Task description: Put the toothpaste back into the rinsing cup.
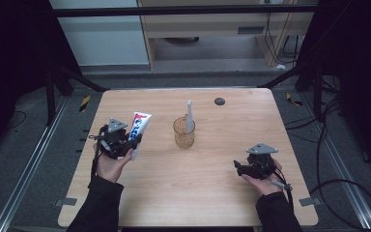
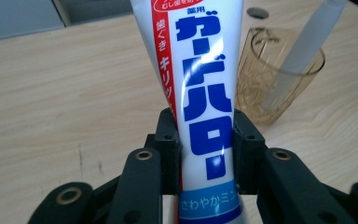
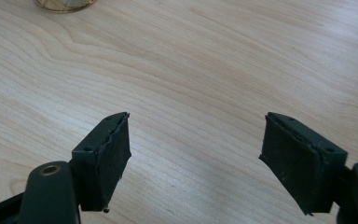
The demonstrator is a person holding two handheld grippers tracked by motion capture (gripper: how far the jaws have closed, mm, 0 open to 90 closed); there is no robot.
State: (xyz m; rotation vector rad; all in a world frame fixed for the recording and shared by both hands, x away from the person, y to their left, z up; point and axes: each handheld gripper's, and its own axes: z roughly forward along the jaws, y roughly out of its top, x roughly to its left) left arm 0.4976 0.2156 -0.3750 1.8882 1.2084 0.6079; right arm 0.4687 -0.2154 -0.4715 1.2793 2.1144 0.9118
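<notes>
L gripper [image 2: 205, 140] clamps toothpaste tube [image 2: 200, 93] near cap end, tube's long axis pointing away toward amber cup [image 2: 279, 70] just ahead-right w/ toothbrush [image 2: 307, 42] inside. R gripper [image 3: 196, 158] wide open, empty, over bare table [image 3: 214, 70].

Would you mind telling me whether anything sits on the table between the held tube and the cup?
Nothing visible does: bare table lies between the tube in the left tool and the cup.

a lab or test rig, not a home: the bare pale wooden table [image 1: 212, 193] stands on dark carpet between grey metal floor rails [image 1: 24, 179]. black cables [image 1: 338, 145] trail right of the right tongs, and dark curtains hang at both sides.
</notes>
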